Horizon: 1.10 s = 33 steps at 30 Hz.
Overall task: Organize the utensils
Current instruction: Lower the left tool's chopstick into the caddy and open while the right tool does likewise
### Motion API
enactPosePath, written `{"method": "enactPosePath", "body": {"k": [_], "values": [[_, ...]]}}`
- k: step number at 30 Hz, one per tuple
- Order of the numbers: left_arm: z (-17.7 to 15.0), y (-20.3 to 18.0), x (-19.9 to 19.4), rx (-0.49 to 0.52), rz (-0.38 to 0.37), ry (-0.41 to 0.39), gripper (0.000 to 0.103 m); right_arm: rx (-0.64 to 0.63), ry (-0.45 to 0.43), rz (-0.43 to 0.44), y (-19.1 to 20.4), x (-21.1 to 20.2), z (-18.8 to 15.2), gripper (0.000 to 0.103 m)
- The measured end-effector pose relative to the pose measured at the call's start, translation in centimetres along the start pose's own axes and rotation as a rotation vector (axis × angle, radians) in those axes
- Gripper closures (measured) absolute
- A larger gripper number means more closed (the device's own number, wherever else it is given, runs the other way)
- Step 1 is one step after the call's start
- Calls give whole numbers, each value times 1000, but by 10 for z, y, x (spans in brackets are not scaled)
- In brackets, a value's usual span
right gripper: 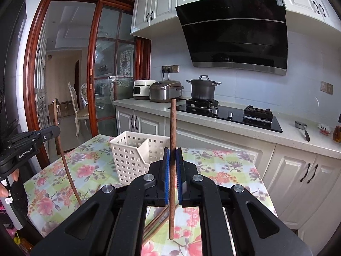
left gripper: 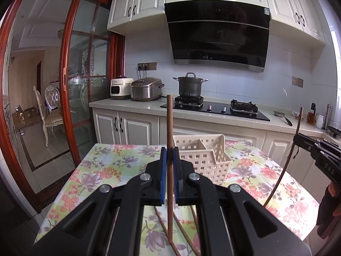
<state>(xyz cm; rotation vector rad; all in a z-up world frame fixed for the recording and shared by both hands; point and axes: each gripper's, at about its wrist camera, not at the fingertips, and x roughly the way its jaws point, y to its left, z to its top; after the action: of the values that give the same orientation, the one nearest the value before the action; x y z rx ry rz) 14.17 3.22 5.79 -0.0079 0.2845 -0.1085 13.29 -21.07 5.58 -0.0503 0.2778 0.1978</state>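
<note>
- Left wrist view: the left tool [left gripper: 169,160] has its blue-padded jaws pinched tight on one brown chopstick [left gripper: 169,128], which stands upright between the pads, its top above the tool and its lower end just over the flowered counter [left gripper: 102,170].
- Beyond the tool, on the same counter, stands the cream perforated basket [left gripper: 204,160], with a divider that splits it into compartments; no utensil shows inside it from here.
- Under the tool, more chopsticks [left gripper: 164,230] lie loose on the flowered cloth, crossing each other.
- At the right edge, the right tool [left gripper: 302,141] grips a second chopstick [left gripper: 297,128] that runs from above it down toward the cloth; a person's hand [left gripper: 333,192] shows behind it.
- Right wrist view: the right tool [right gripper: 173,166] is closed narrow on its chopstick [right gripper: 172,132], held upright, the lower tip hanging just above the counter [right gripper: 223,170].
- The basket [right gripper: 132,160] sits beyond and to the left of this tool, apart from the chopstick.
- A few loose chopsticks [right gripper: 157,221] lie on the cloth beneath the tool.
- At the left edge, the left tool [right gripper: 56,131] clamps its own chopstick [right gripper: 61,155], which appears bowed by the lens; fingers [right gripper: 16,175] of a hand show below it.
</note>
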Motion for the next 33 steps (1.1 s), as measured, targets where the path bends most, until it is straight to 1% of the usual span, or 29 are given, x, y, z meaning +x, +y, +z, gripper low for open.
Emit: {"method": "enactPosePath", "body": {"k": [7,13,21,24,28,30,33], "values": [[32,-8,11,10,-18,-44,97,-8,-21,14,2,21,24,95],[64,-16,28,10,-33,-65,97,7,-47,34,1,43,54,95],[132,-22,43,-18,-46,-135,97,4,-106,45,7,63,96,95],[152,-25,50,-16,-36,-159,97,14,-122,55,9,71,108,95],[166,-30,68,-21,-26,-170,97,24,-127,72,12,87,117,95],[166,-31,83,-35,-31,-156,97,34,-115,85,15,97,118,95],[158,-33,108,-46,-37,-112,97,42,-81,102,18,116,111,95]]}}
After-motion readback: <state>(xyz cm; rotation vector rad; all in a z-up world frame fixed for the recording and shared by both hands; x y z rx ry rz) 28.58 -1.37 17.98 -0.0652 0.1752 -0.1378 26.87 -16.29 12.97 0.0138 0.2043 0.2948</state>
